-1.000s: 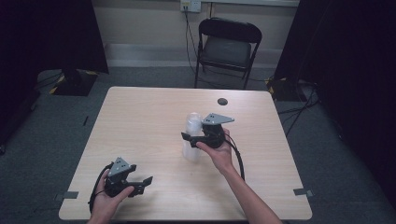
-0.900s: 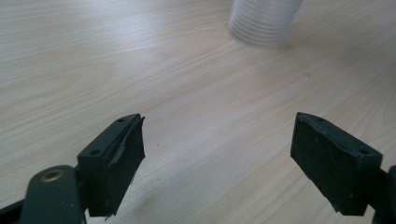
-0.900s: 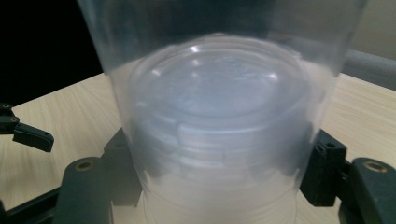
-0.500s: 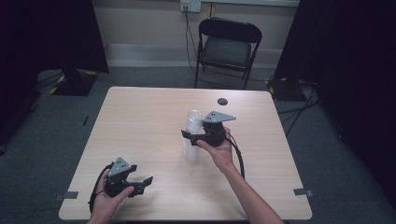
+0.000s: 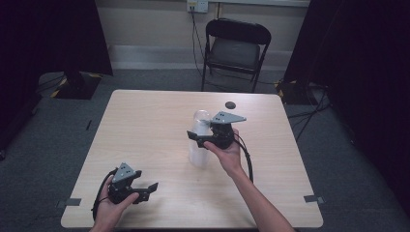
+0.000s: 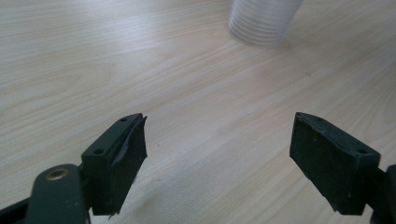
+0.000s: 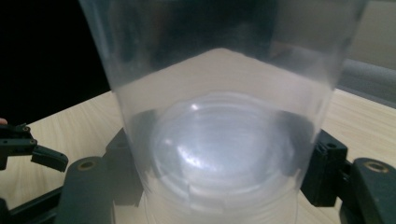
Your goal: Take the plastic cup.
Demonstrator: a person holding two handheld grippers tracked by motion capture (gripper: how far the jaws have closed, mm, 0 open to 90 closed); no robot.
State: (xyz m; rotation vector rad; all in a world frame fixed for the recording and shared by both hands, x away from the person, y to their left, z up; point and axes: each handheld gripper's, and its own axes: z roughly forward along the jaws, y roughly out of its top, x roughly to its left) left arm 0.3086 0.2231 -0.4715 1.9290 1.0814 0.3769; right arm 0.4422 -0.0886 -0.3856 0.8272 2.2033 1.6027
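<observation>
Cup stack [image 5: 199,140] on wood table [image 5: 145,125]

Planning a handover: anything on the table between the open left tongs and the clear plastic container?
Nothing visible. From the left tongs, bare wooden table runs to the ribbed clear plastic container, held by the right tongs. The small dark round object lies beyond.

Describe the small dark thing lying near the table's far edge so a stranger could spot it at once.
Start at the light wooden table and look toward its far edge, in front of the black folding chair. There lies a small dark round disc, flat on the wood, beyond the clear ribbed plastic container. It is the lone loose dark object on the tabletop; what it is cannot be told.
</observation>
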